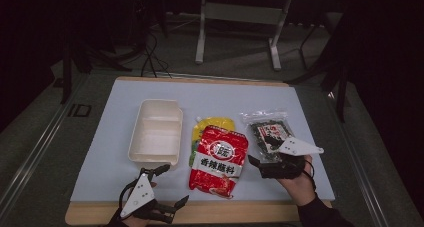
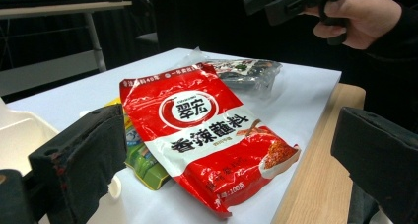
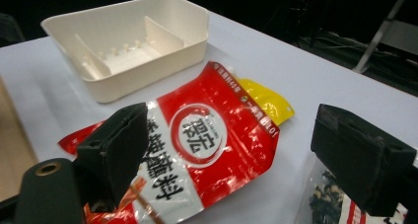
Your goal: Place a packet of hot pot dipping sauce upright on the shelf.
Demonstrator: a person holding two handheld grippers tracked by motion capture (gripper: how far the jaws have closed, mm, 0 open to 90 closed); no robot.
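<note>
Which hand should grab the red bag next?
Probably the right. The right gripper hovers open beside the red packet, and its own view looks along open jaws onto the packet. The left gripper is open too, but sits lower, near the table's front edge.

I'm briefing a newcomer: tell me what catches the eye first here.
The bright red seasoning pouch lies mid-table, overlapping a yellow pouch behind it. A cream divided tray sits empty to its left, and a clear bag of dark dried food to its right, beside the open right tongs.
</note>
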